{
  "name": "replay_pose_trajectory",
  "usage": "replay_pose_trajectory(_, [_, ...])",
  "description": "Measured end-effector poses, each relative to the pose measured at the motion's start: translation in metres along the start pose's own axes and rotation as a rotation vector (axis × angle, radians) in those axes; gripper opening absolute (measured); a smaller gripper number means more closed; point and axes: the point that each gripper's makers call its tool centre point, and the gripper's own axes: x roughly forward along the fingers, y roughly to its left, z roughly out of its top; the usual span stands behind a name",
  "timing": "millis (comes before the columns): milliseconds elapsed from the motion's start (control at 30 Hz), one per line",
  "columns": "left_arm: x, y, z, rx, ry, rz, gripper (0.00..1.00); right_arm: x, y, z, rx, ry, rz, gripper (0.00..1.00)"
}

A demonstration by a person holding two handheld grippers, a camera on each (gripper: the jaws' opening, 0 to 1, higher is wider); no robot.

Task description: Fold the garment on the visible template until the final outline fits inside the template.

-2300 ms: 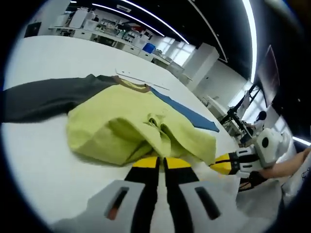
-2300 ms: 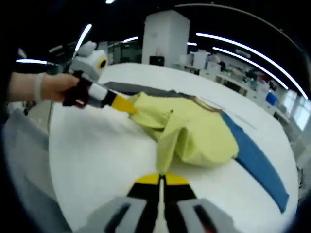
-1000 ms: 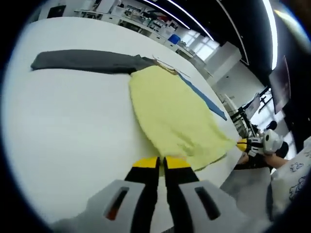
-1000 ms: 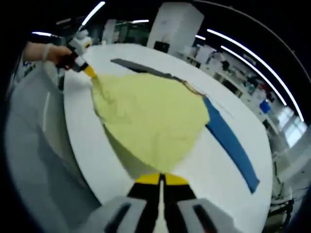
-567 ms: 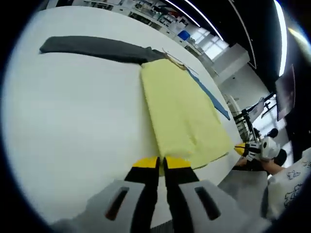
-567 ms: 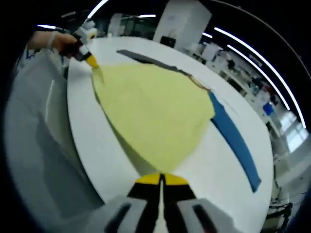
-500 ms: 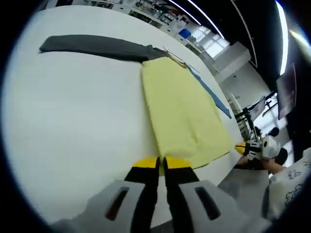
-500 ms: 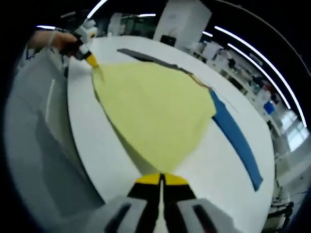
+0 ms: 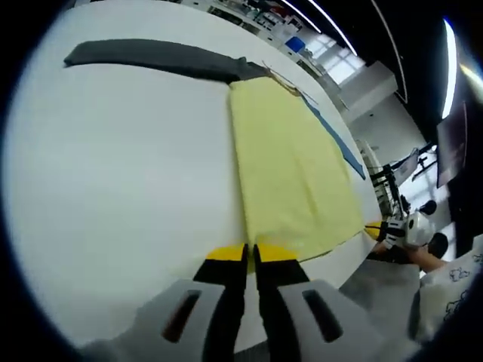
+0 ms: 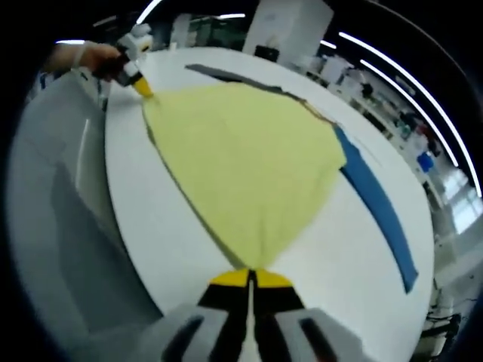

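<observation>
Table [image 9: 113, 166]: white, bore everything
Garment [image 9: 290, 170]: yellow body stretched flat, grey sleeve [image 9: 151, 56] and blue sleeve [image 10: 377, 196] trailing
Left gripper [image 9: 250, 253]: clamped on hem corner
Right gripper [image 10: 249, 273]: clamped on opposite corner
Risk: uneven pull, skewed fold outside template

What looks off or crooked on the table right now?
Nothing stands out. The yellow-green shirt body lies flat and smooth on the white table, its hem corners pinched by the left gripper and right gripper. The dark grey sleeve and blue sleeve lie straight out, unfolded.
</observation>
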Motion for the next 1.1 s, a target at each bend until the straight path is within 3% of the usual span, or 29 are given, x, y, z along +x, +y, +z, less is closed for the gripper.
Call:
replay_pose_trajectory(67, [0.001,0.007,0.001,0.013,0.003,0.009,0.01,0.001,0.000,-0.001,0.005,0.002,0.002,0.00])
replay_pose_trajectory(367, [0.002,0.000,-0.004,0.032,0.002,0.016,0.01,0.003,0.000,-0.002,0.004,0.004,0.005,0.00])
replay_pose_trajectory(767, [0.003,0.004,-0.003,0.059,-0.035,0.002,0.02,0.003,0.002,-0.002,0.026,0.006,0.039,0.00])
replay_pose_trajectory(833, [0.002,-0.001,-0.004,0.075,-0.034,-0.003,0.04,0.004,0.006,0.003,0.067,-0.035,0.057,0.09])
replay_pose_trajectory(933, [-0.002,-0.012,-0.002,0.064,-0.049,-0.053,0.17,0.000,0.002,0.003,0.121,-0.057,0.050,0.40])
replay_pose_trajectory(1000, [-0.003,-0.014,0.009,0.107,-0.110,-0.052,0.38,-0.005,-0.001,0.011,0.150,-0.113,0.043,0.53])
replay_pose_trajectory(1100, [-0.010,-0.038,0.022,0.209,-0.181,-0.103,0.64,-0.009,-0.008,0.018,0.217,-0.159,0.036,0.69])
